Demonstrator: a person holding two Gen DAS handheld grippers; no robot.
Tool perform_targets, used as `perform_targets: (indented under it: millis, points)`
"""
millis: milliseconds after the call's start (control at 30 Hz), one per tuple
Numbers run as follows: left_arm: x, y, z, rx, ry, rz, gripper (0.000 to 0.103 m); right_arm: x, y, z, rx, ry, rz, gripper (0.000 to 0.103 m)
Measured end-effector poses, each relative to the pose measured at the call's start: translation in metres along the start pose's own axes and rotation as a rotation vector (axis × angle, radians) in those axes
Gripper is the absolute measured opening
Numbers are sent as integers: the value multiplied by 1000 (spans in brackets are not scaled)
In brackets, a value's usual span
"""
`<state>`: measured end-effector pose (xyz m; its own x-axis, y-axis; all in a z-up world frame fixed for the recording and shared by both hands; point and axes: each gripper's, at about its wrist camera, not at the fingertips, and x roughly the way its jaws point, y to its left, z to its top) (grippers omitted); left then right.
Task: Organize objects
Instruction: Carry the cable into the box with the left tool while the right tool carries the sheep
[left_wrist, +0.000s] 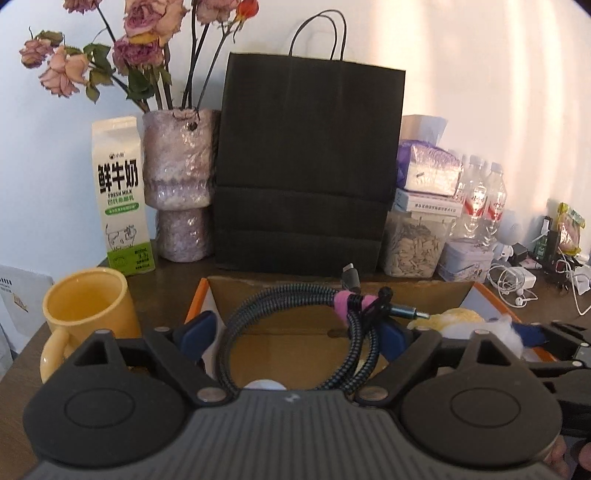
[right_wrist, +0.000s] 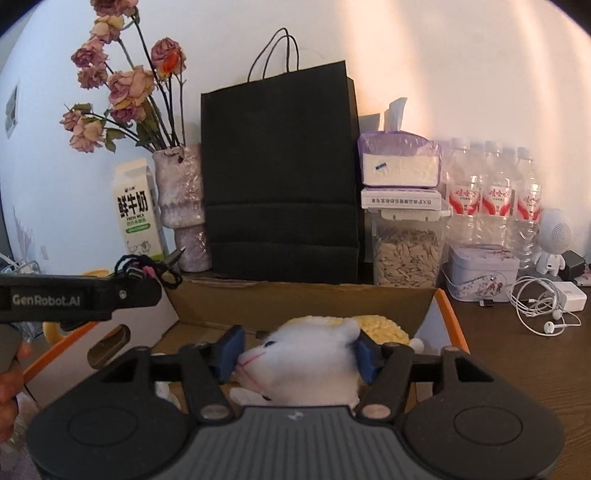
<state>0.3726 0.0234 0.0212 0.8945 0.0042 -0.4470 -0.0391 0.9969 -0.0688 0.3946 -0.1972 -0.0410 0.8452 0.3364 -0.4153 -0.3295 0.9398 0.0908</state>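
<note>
An open cardboard box (left_wrist: 332, 291) with an orange rim lies on the dark wooden table right ahead. My left gripper (left_wrist: 295, 332) hovers over it with its jaws open wide. Between them sits a coiled braided cable (left_wrist: 295, 317) with a pink tie, leaning on the right pad and apart from the left pad. Its plugs stick up beside the left gripper's finger (right_wrist: 122, 295). My right gripper (right_wrist: 299, 356) is low in the box (right_wrist: 295, 302), open around a white plush lamb (right_wrist: 310, 354). The pads stand at its snout and back without squeezing it. The lamb (left_wrist: 461, 321) is also partly visible in the left wrist view.
A yellow mug (left_wrist: 88, 314) stands left of the box. Along the wall are a milk carton (left_wrist: 122, 199), a vase of dried roses (left_wrist: 181, 184), a black paper bag (left_wrist: 306, 166), a seed jar (right_wrist: 406, 254), water bottles (right_wrist: 491, 199) and a tin (right_wrist: 480, 273). Earphones (right_wrist: 543, 306) lie at right.
</note>
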Motion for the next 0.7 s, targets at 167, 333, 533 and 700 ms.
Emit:
perform_targets:
  millis: [167,333,533,700]
  points:
    - [-3,2,-3,-20,4,17,103,-6,2,-1,-6,1,-26,103]
    - [-12,3,-4,-17,-9,24,103,-12,6,-2,-21,-10,-31,103]
    - [-27,4,-4,-16,-34,23,103,-26,11,-3,-35,-29,-37,103]
    - [-50,3,-4,-17,-71,11,103,-45,15,-4,-41,-52,-35,103]
